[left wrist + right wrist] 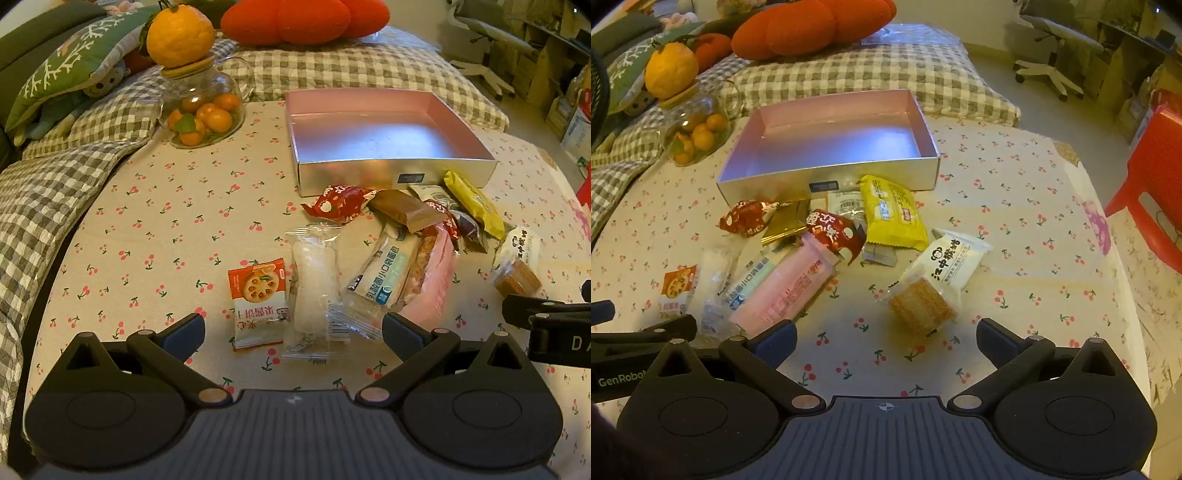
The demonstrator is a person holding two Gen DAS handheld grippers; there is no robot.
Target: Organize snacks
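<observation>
Black left gripper (293, 330) spread wide, empty, right gripper (886, 336) likewise

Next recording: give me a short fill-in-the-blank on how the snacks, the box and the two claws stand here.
1. The pink box holds ____ snacks so far.
2. The jaws of both the left claw and the right claw are ____.
3. The yellow packet lies on the cherry-print tablecloth, just in front of the box's ____ wall.
4. A large orange fruit sits on the lid of the glass ____.

Missing words: no; open; front; jar
</observation>
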